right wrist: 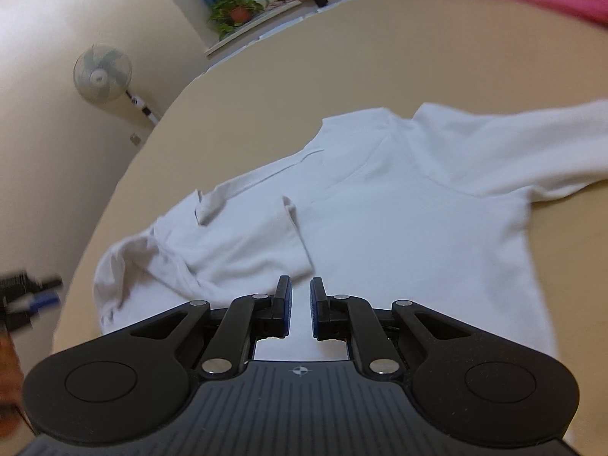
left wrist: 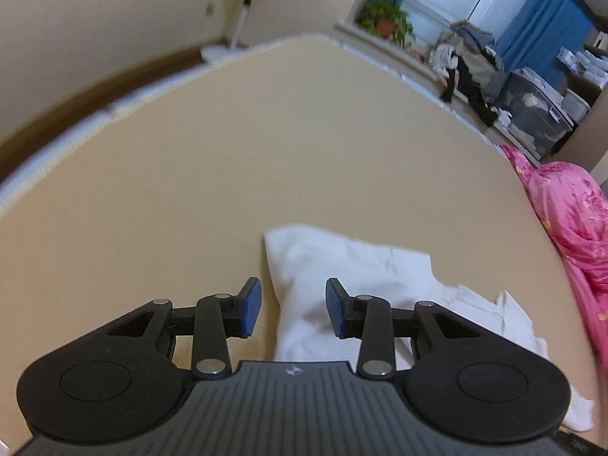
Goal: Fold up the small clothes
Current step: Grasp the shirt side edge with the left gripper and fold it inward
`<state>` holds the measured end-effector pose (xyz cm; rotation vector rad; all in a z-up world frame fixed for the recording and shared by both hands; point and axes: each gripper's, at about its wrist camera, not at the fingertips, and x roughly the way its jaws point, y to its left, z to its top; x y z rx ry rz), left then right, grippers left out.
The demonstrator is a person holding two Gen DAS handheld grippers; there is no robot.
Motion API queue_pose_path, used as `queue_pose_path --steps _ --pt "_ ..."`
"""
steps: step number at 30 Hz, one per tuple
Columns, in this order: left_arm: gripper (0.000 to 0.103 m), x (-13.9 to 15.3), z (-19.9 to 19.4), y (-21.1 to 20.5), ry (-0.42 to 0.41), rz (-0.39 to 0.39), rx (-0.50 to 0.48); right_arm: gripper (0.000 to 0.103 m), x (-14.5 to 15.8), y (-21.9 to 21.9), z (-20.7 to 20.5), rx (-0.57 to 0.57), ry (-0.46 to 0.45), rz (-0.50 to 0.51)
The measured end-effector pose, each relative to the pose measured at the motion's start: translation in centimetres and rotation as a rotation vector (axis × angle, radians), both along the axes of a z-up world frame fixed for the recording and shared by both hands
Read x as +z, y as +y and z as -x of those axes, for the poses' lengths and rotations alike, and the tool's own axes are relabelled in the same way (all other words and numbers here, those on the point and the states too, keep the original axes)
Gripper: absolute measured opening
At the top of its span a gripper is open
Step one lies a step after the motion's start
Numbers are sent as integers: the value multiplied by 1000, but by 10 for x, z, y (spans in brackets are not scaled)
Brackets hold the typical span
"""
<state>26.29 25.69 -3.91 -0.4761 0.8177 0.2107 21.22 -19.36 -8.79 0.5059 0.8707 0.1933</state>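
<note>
Right tool [right wrist: 301,306] hangs just over the near part of the white shirt [right wrist: 399,205], blades almost together with only a thin slit between them and no cloth in there, so it's carrying nothing. Left tool [left wrist: 293,307] is parted about halfway, also empty, hovering over the shirt's edge where it meets bare surface.

Biggest thing first: the tan table [left wrist: 228,159] fills both views, with a pink quilt [left wrist: 570,212] bunched along one side. A potted plant [right wrist: 237,9] sits on the far ledge and a fan [right wrist: 102,74] stands by the wall.

The shirt lies spread flat on the table. In the right view its long axis runs from the near hem up toward the collar at the far end. One sleeve stretches out to the right; the other is already flopped in over the body, a bit crumpled.

My guess for doing this well: pinch the outstretched sleeve near the cuff and the shoulder, lift low, lay it across so both sides match, then smooth that rumpled left bit before folding hem to collar.
</note>
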Motion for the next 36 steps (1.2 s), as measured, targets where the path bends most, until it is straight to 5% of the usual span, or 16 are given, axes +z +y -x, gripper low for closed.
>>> queue_pose_path --steps 5,12,17,18,19,23,25,27,29,31,33,36 --pt "41 -40 -31 5 107 160 -111 30 -25 10 -33 -47 43 -73" --pt "44 -50 -49 -6 120 -23 -108 28 -43 25 -54 -58 77 -39" --pt "42 -64 -59 -22 159 -99 -120 8 -40 27 -57 -53 34 -9" --pt "32 -67 -65 -26 166 -119 -121 7 -36 24 -58 -63 16 -24" --pt "10 -70 -71 -30 174 -141 -123 7 -27 18 -58 -78 -18 -44" --pt "8 -61 -65 -30 156 -203 -150 7 36 -14 -43 -145 -336 -129" --pt "7 -50 -58 -32 128 -212 -206 7 51 -33 -34 -205 -406 -86" --pt "7 -46 -51 -40 137 -240 -296 6 38 -47 -40 -267 -278 -8" --pt "3 -54 -46 -47 208 -253 -410 6 3 -57 -56 -313 -8 118" --pt "4 -65 -45 -52 274 -295 -464 7 -31 -71 -61 -375 169 123" --pt "4 -62 -45 -45 266 -268 -465 6 -37 -79 -63 -406 176 65" --pt "6 -37 -43 -24 97 -127 -399 8 -21 -75 -62 -404 117 109"
